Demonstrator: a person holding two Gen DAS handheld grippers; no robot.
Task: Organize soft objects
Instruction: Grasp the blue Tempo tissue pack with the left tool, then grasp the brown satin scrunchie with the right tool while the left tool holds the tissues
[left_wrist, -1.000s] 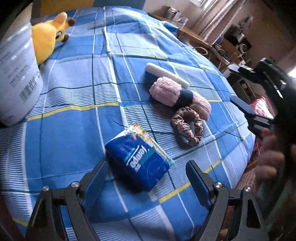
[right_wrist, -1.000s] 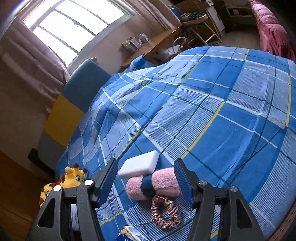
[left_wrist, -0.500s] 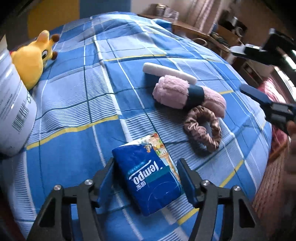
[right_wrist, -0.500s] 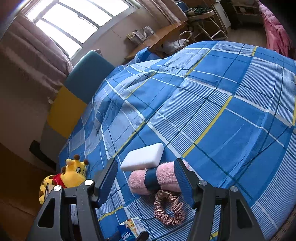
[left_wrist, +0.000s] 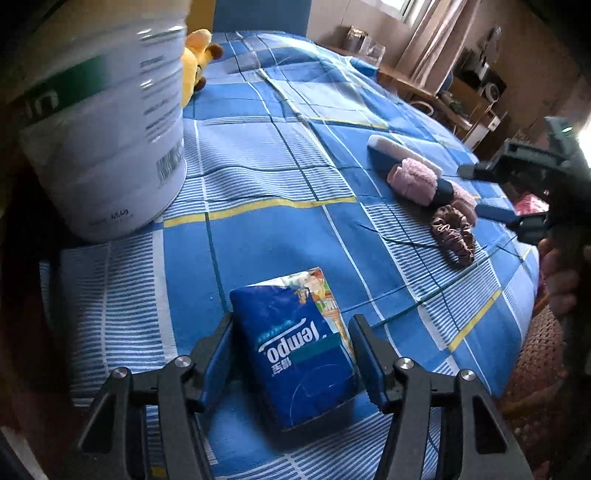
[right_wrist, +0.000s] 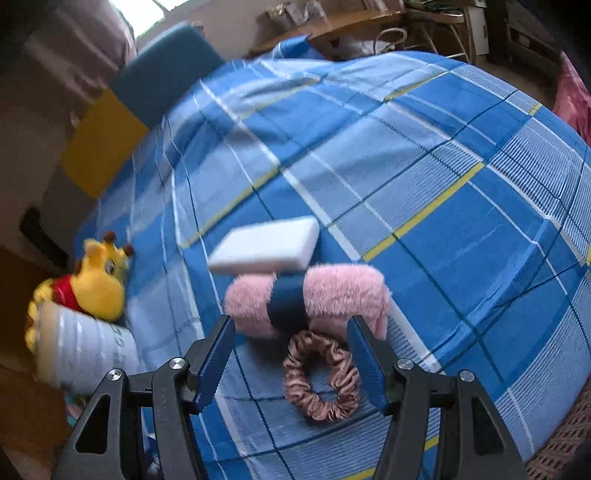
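The left gripper (left_wrist: 291, 354) has the blue Tempo tissue pack (left_wrist: 299, 354) between its fingers, which have just been closing in. The left pad sits against the pack's edge and the right one looks to be at its other edge, so the pack appears pinched — though it lies on the blue plaid bedspread (left_wrist: 266, 229), not lifted. A big white canister (left_wrist: 107, 125) stands far left of it, likely the place to put things, but nothing shows inside it from here.

The right gripper (right_wrist: 291, 354) hangs with its fingers apart and empty over the brown satin scrunchie (right_wrist: 321, 380). Just beyond lies the rolled pink fluffy towel with its dark blue band (right_wrist: 306, 299), touching the scrunchie, and behind that the white sponge block (right_wrist: 266, 247). The yellow plush bear (right_wrist: 96, 280) sits far left beside the canister.

So the sorting looks barely begun — every soft item is out on the bed, and only the tissue pack is in hand.
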